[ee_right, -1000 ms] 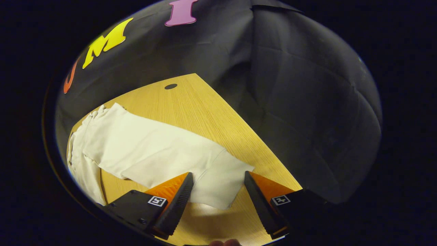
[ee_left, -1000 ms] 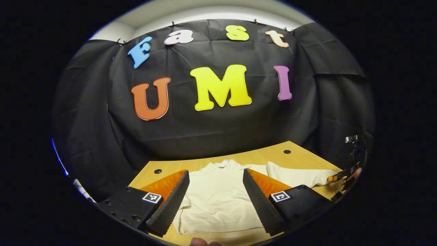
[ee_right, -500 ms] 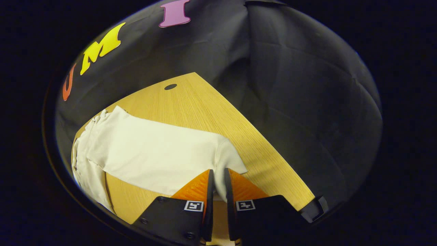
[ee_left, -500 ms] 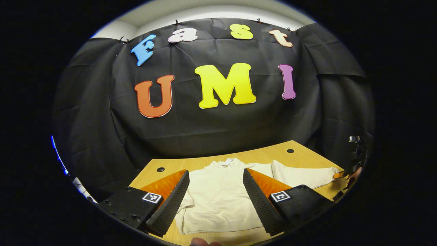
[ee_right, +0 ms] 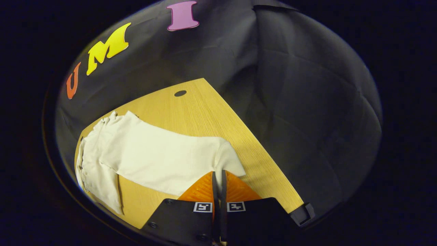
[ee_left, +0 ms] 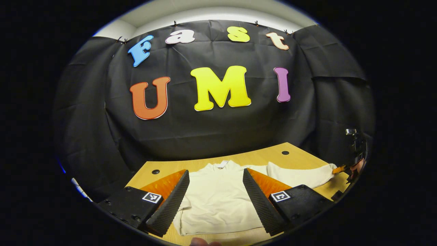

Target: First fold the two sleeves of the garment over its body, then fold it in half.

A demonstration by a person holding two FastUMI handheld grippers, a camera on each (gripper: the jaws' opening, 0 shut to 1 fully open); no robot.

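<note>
The right gripper (ee_right: pixel 218 176) is pinching the cuff (ee_right: pixel 229 160) of the garment's sleeve (ee_right: pixel 160 153), its two fingers pressed almost together with the cloth edge between them. In the right gripper view the sleeve is lying stretched across the tabletop (ee_right: pixel 205 112), running from the cuff near the table's right edge back toward the garment (ee_right: pixel 97 160) body, which is bunching at the far left of that view. A dark round hole (ee_right: pixel 180 93) is sitting near the tabletop's far corner. In the left gripper view the left gripper (ee_left: pixel 216 191) is hovering over the garment (ee_left: pixel 215 194) with its fingers spread wide and nothing between them. There the cream garment is lying flat in the middle of the tabletop (ee_left: pixel 300 159), collar toward the far edge and hem toward the near edge, with the sleeve (ee_left: pixel 300 175) reaching out to the right edge. At that edge the right gripper (ee_left: pixel 341 169) is showing small, at the sleeve's end, with part of a hand (ee_left: pixel 357 166) behind it. Two holes are showing near the far corners of the tabletop.
</note>
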